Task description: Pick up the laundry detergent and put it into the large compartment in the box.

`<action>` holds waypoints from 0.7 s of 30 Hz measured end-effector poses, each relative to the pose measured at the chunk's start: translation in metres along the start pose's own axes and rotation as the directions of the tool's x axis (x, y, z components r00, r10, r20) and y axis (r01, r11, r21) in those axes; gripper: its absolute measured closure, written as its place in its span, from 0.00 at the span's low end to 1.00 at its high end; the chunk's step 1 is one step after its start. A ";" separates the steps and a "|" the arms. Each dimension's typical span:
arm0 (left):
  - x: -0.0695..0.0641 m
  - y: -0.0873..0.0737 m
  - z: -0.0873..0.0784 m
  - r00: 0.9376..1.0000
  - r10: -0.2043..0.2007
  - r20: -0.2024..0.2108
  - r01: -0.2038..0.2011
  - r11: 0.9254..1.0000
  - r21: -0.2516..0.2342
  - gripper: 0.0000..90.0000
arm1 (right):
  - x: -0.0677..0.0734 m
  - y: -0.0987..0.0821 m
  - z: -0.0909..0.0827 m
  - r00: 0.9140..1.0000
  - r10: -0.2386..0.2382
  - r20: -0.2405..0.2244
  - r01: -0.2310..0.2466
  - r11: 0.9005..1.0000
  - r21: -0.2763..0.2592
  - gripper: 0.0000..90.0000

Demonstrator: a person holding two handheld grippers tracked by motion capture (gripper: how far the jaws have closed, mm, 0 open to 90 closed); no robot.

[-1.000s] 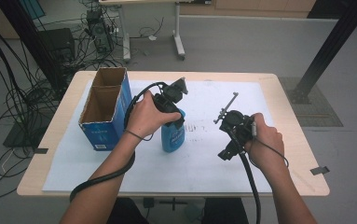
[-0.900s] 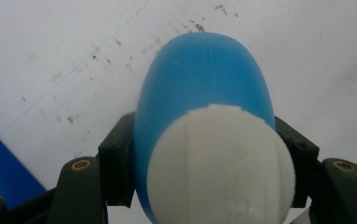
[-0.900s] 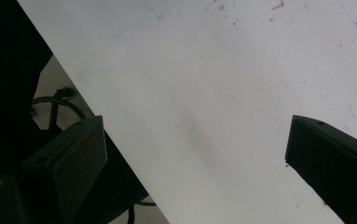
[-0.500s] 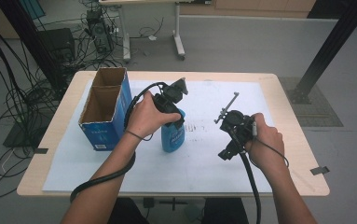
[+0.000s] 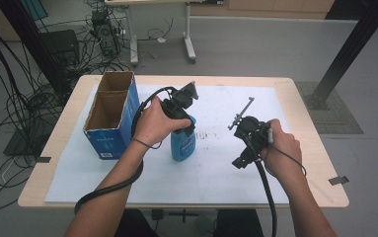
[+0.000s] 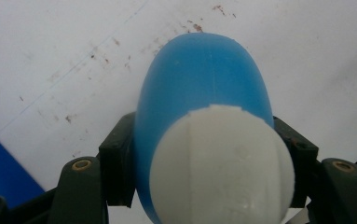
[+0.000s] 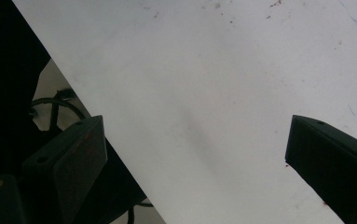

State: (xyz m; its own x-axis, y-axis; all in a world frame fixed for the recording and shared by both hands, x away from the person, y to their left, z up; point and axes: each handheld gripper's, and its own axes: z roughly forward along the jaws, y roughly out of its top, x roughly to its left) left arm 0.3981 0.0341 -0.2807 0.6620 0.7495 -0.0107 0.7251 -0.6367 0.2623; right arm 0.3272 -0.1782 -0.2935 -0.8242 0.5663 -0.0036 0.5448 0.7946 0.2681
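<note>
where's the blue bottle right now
In the high view the blue bottle stands mid-table on the white sheet, right of the cardboard box, clamped in the left gripper.

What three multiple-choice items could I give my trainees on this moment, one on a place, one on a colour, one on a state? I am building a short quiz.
1. Where does the cardboard box stand?
A. on the table's left part, left of the bottle
B. on the table's right edge
C. on the floor

2. What colour is the bottle's cap?
A. red
B. white
C. black

3. How is the right gripper?
A. shut on the bottle
B. shut on the box
C. open, holding nothing

Answers:
1. A: in the high view the box sits left of the blue bottle.
2. B: the left gripper view shows a white cap on the blue body, between the jaws of the left gripper.
3. C: in the right gripper view its jaws stand wide apart over bare white paper.
</note>
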 end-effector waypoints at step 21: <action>-0.012 0.013 -0.059 0.999 0.017 -0.034 -0.019 0.998 -0.057 0.42 | 0.002 -0.001 -0.003 1.000 -0.004 0.013 0.004 1.000 -0.007 0.06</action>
State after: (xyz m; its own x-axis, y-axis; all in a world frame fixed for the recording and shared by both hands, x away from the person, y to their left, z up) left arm 0.3883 0.0283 -0.2200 0.6676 0.7441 0.0265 0.7004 -0.6396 0.3169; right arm 0.3248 -0.1789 -0.2911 -0.8241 0.5662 -0.0174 0.5405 0.7953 0.2745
